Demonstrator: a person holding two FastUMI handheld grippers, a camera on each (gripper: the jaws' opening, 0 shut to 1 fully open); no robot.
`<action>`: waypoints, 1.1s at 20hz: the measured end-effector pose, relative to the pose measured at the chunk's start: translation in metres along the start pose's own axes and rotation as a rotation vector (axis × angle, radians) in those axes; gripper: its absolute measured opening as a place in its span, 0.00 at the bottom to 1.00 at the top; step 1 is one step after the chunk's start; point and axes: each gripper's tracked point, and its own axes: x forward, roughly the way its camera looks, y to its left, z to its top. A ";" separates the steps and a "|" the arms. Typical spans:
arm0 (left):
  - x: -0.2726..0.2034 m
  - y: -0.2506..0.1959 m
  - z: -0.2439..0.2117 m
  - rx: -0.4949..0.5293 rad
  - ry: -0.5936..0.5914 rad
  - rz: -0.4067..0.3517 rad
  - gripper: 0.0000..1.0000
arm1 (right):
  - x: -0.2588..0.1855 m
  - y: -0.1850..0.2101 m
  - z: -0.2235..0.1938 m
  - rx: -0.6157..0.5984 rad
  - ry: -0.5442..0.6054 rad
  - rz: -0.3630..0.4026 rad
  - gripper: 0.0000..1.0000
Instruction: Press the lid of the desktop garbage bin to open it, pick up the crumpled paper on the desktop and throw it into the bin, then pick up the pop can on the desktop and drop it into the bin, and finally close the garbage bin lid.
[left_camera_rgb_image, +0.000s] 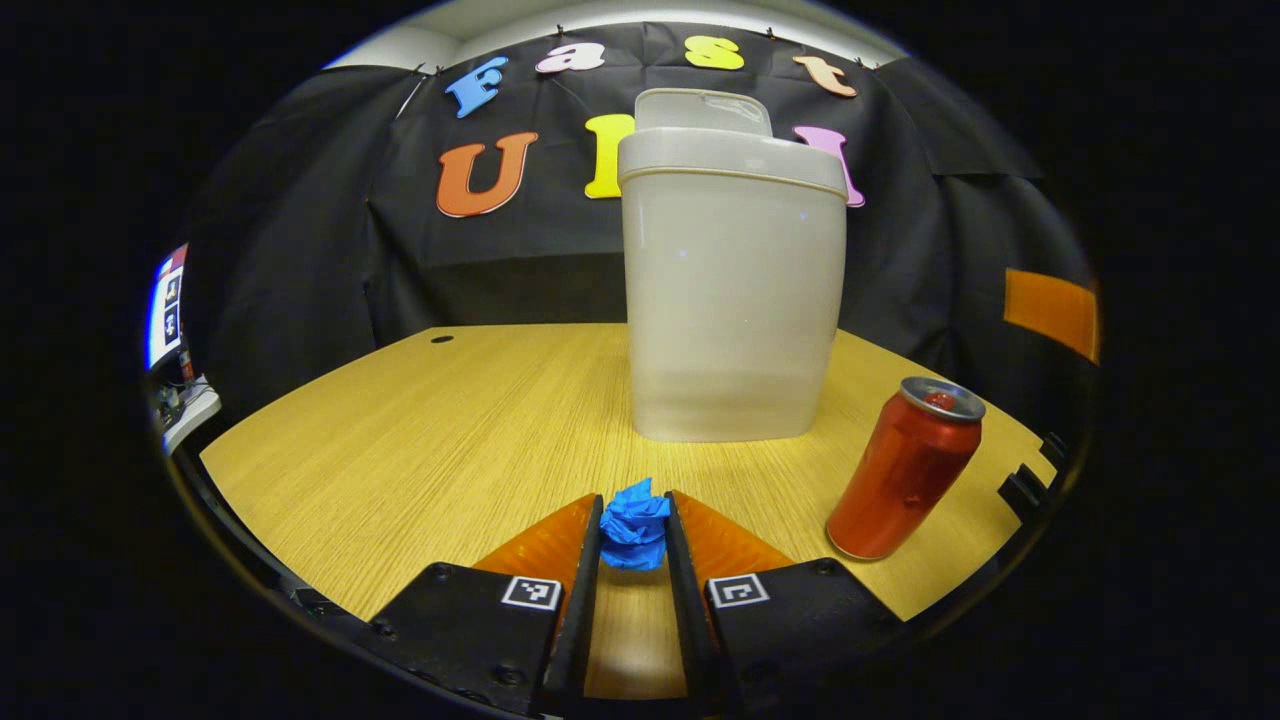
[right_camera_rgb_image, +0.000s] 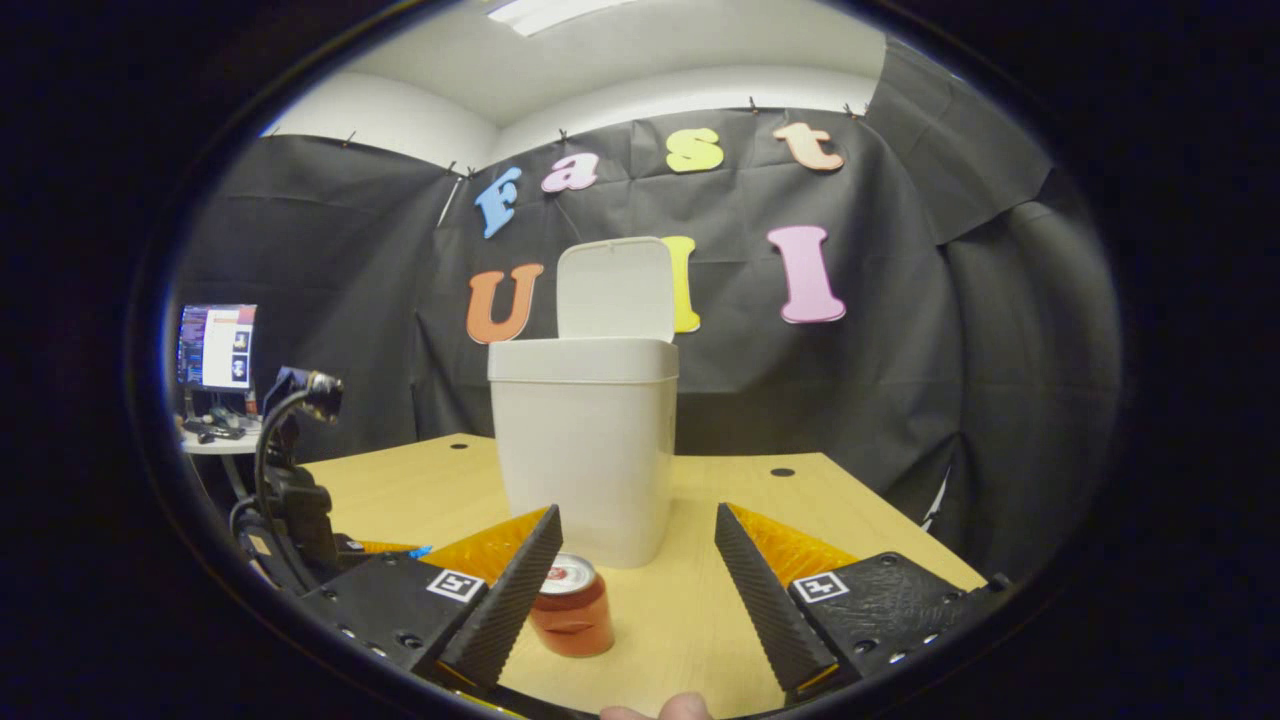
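Observation:
A white desktop bin (left_camera_rgb_image: 735, 290) stands on the wooden desk with its lid (left_camera_rgb_image: 702, 110) flipped up. In the left gripper view, my left gripper (left_camera_rgb_image: 634, 525) is shut on a crumpled blue paper ball (left_camera_rgb_image: 634, 527), low over the desk in front of the bin. A red pop can (left_camera_rgb_image: 905, 467) stands upright to the right of it. In the right gripper view, the bin (right_camera_rgb_image: 585, 450) and raised lid (right_camera_rgb_image: 615, 290) are ahead. The can (right_camera_rgb_image: 570, 605) stands just inside my right gripper's left finger. My right gripper (right_camera_rgb_image: 637, 560) is open and holds nothing. The left gripper's body (right_camera_rgb_image: 290, 490) shows at the left.
The wooden desk (left_camera_rgb_image: 420, 430) has small holes near its far edge (right_camera_rgb_image: 783, 472). A monitor on a side table (right_camera_rgb_image: 217, 348) stands beyond the desk's left side. Black cloth closes the back and right. A fingertip (right_camera_rgb_image: 665, 708) shows at the bottom of the right gripper view.

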 end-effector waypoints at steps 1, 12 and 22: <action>-0.002 0.001 0.008 -0.002 -0.019 0.001 0.39 | -0.001 0.005 -0.004 -0.005 0.006 0.005 0.96; -0.026 0.010 0.066 0.000 -0.156 0.003 0.39 | 0.010 0.033 -0.052 -0.020 0.093 -0.001 0.98; -0.031 0.015 0.085 -0.009 -0.193 0.005 0.39 | 0.024 0.038 -0.103 0.013 0.231 0.000 0.96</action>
